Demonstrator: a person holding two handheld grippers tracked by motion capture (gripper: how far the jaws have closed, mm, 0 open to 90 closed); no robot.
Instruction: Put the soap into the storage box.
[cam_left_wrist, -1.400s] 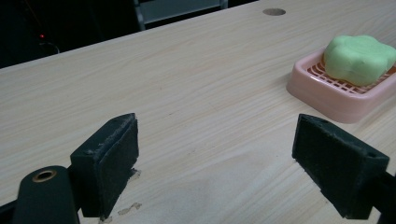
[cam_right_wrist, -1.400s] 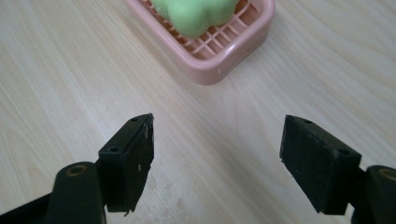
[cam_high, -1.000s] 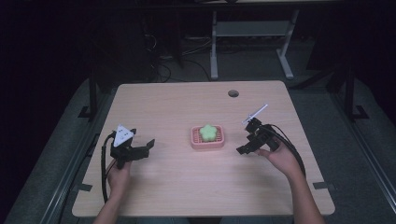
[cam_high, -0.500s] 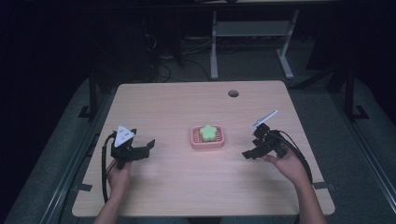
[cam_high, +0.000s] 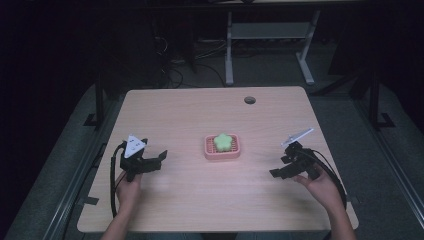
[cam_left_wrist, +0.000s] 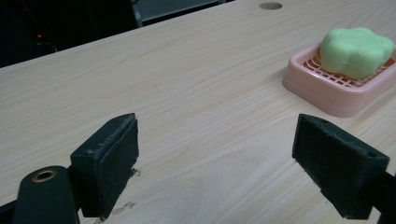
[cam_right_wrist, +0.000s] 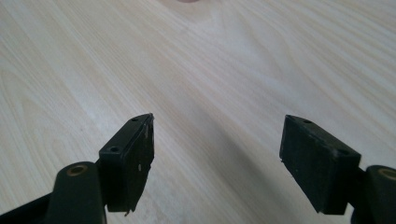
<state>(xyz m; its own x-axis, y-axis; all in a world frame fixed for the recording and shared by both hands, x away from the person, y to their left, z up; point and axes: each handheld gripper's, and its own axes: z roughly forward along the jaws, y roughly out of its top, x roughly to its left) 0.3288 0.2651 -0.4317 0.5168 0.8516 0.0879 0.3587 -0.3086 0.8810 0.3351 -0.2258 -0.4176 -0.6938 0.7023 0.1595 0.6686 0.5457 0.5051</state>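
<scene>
A green flower-shaped soap (cam_high: 223, 142) lies in a pink soap dish (cam_high: 208, 150) at the middle of the wooden table (cam_high: 200, 200). My left gripper (cam_high: 159, 160) rests low over the table to the left of the dish, open and holding nothing. In the left gripper view its jaws (cam_left_wrist: 217, 158) stand wide apart, with the soap (cam_left_wrist: 356, 50) and dish (cam_left_wrist: 322, 93) ahead to the right. To the right of the dish my right gripper (cam_high: 279, 167) is open as well, pointing left. The right gripper view has bare wood between the spread jaws (cam_right_wrist: 217, 158).
A round cable hole (cam_high: 249, 100) sits near the table's far edge, also visible from the left gripper (cam_left_wrist: 270, 5). Beyond the table are a white desk frame (cam_high: 229, 55) and cables on a dark floor. Each hand is close to the near table edge.
My right gripper has drawn back to the right and toward the near edge, away from the dish. The left gripper and the soap have stayed put.
</scene>
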